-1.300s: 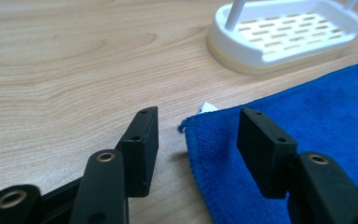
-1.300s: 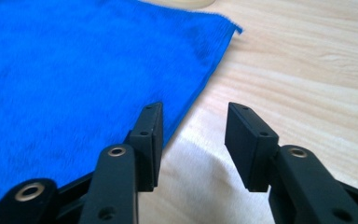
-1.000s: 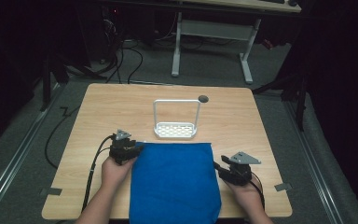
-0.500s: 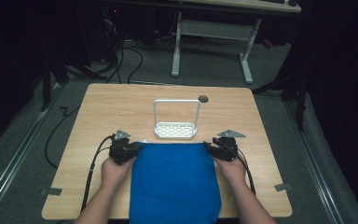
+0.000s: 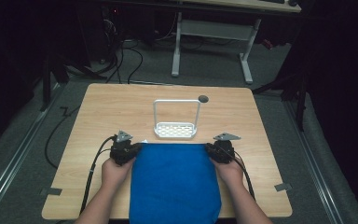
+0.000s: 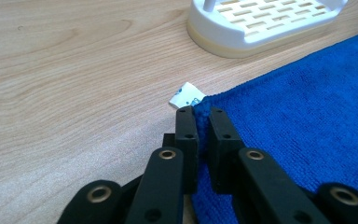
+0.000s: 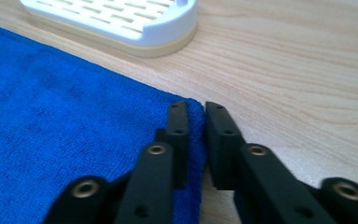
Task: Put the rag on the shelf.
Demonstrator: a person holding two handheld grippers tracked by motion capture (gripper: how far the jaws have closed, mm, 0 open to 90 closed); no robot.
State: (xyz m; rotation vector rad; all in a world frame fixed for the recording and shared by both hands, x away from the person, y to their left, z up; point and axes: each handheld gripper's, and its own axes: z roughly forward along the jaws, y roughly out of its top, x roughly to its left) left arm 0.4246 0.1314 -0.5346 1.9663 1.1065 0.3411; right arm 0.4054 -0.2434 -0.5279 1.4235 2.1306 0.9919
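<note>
High view is showing the right gripper (image 5: 216, 153) now arriving at the blue cloth (image 5: 175, 182)'s far right corner. Both it and the left gripper (image 5: 131, 150) are clamping the far corners, jaws just closing, readying a lift or fold.

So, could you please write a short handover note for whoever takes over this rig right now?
Left gripper: jaws have just closed on the far left corner of the blue cloth.
Right gripper: just closed on the far right corner.
The cloth lies flat, near edge hanging off the table; the white rack stands just beyond it.
Done: both corners gripped.
Left: probably lifting or folding; cloth not yet raised.
</note>
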